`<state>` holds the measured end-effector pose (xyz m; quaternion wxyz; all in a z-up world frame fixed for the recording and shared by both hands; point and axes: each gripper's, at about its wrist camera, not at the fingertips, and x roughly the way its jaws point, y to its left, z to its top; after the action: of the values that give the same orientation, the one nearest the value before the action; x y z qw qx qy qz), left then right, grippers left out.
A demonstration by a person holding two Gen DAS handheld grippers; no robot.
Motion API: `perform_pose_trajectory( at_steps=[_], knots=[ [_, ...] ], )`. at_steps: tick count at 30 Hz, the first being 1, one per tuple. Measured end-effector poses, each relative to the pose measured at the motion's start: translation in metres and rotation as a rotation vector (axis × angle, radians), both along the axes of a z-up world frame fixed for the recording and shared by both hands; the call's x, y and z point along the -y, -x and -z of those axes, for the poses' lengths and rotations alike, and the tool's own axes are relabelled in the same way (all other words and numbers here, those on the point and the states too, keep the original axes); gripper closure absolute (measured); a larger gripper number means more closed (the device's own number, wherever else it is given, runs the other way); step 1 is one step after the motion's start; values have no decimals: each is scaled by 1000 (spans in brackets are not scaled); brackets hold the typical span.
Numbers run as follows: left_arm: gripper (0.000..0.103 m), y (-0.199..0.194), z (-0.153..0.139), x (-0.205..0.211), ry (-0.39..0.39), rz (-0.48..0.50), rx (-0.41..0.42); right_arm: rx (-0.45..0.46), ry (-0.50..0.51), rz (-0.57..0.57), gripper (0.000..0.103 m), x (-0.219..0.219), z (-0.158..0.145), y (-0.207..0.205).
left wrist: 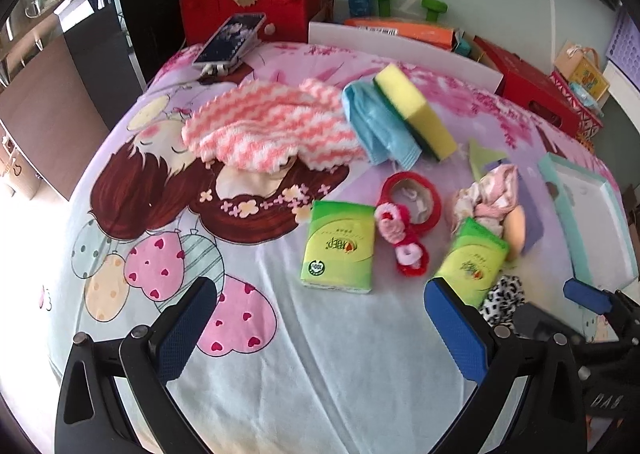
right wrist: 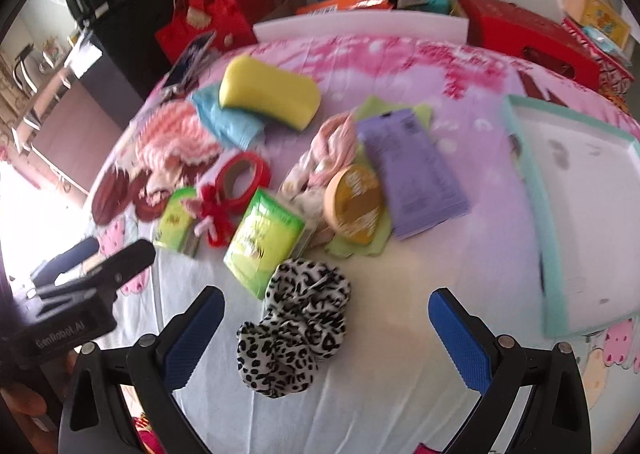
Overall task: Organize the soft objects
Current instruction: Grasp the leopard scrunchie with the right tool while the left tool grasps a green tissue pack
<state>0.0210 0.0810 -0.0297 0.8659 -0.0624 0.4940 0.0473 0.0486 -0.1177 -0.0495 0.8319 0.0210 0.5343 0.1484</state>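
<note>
With both claws spread wide and empty, the right claw (right wrist: 326, 338) hangs over the leopard-print scrunchie (right wrist: 294, 334) on the bedsheet (right wrist: 400, 314), apparently lining up to pinch it; next it must drop lower.

Both grippers hover with fingers spread wide and nothing between them: the left gripper (left wrist: 320, 330) points forward with the right gripper (right wrist: 326, 338) just off its right finger, and a bare hand (right wrist: 24, 402) grips the left one's black body.

Bright daylight blown out at left; fisheye bending, motion blur
</note>
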Motion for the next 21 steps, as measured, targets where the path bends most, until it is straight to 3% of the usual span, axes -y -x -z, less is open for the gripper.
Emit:
perform_pose_trajectory(
  at_steps=[9,12,14,17,21],
  knots=[
    [1,-17,25,-3,-26,37,-54,-76,66,-27,0,-15,29,-3],
    [6,-25,33,-4,-38,40,-69,-79,77,-29,6,-15,33,-3],
    [24,-28,37,-3,-40,41,-74,-74,78,-28,12,-14,33,-3],
    [35,-33,43,-3,-21,51,-90,-70,69,-26,18,-11,32,-2],
    [51,-36,48,-4,33,63,-103,-74,41,-35,36,-6,28,0]
  ],
)
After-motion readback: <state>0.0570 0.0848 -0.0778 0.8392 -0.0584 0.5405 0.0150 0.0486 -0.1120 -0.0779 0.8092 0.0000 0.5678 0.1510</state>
